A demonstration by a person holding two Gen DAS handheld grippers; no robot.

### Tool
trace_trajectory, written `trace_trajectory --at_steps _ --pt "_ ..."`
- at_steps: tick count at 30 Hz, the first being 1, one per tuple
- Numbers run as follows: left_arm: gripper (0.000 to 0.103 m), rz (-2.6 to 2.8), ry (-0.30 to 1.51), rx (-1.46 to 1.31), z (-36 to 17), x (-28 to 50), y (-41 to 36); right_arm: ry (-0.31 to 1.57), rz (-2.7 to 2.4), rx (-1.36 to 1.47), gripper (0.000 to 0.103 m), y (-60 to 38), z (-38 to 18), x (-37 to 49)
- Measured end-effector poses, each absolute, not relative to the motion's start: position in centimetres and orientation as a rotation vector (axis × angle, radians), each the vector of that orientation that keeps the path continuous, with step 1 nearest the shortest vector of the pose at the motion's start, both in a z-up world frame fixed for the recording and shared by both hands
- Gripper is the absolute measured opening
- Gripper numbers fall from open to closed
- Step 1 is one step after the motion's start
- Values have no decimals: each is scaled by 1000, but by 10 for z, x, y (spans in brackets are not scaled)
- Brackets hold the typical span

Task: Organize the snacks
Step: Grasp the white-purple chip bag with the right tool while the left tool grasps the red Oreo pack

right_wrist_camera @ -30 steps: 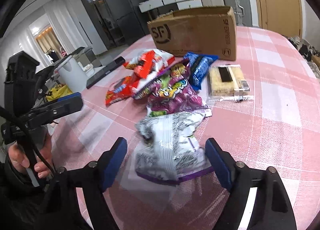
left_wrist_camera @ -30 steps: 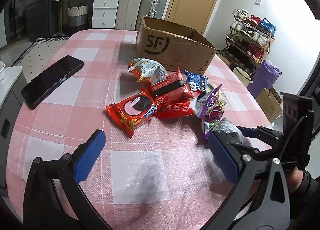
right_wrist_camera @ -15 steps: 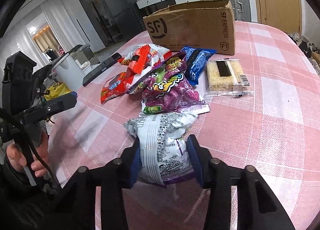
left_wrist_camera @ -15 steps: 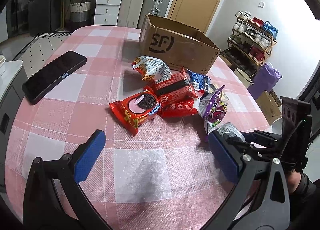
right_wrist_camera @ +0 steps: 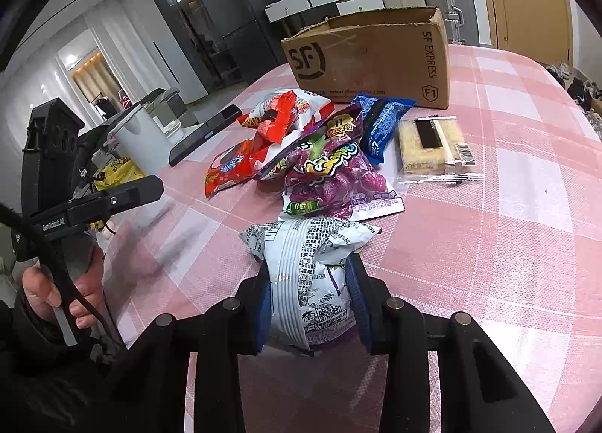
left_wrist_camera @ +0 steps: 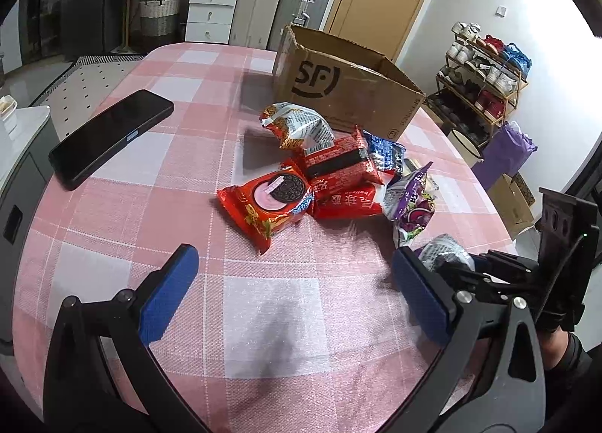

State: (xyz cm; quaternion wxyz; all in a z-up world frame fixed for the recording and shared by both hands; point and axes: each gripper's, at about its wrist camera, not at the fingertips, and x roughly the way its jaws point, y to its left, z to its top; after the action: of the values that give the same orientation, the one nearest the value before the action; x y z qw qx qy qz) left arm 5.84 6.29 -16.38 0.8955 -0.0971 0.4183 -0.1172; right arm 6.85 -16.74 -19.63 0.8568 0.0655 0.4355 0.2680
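Right wrist view: the right tongs [right_wrist_camera: 310, 305] are clamped on a white snack packet [right_wrist_camera: 306, 271], blue pads pressing into both its sides so the foil pinches in at the waist. The packet is puffy, white and silver with dense black print and a bit of purple at its near end; its long axis runs straight away from the tongs, far end toward the snack pile, and that far end flares out wide. It sits at the near edge of the table [right_wrist_camera: 508, 244], which has a pink and white checked cloth.

Just beyond it lies a purple candy bag [right_wrist_camera: 335, 177], and touching that are a blue packet [right_wrist_camera: 380, 124], red packets [right_wrist_camera: 271, 124] and, a little apart to the right, a clear-wrapped pale cake bar [right_wrist_camera: 429, 147]. Behind them all stands an open cardboard box [right_wrist_camera: 376, 56] with "SF" printed on it. A black phone [right_wrist_camera: 205, 133] lies flat near the left edge of the table.

From the left wrist view, the left tongs [left_wrist_camera: 293, 293] stand wide apart with nothing between them, hovering over bare cloth in front of a red cookie packet [left_wrist_camera: 267, 207]. A hand [right_wrist_camera: 60, 290] grips the left tool's handle.
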Motion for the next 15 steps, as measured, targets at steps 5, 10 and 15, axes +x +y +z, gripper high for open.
trace_trajectory --at_steps 5,10,15 --pt "102 -236 877 -200 -166 61 63 906 556 147 36 -172 -196 66" --pt "102 -219 892 -198 -170 67 62 891 554 169 36 -178 -192 63" --pt "102 -199 924 -215 -178 79 64 872 546 185 36 -184 -187 61"
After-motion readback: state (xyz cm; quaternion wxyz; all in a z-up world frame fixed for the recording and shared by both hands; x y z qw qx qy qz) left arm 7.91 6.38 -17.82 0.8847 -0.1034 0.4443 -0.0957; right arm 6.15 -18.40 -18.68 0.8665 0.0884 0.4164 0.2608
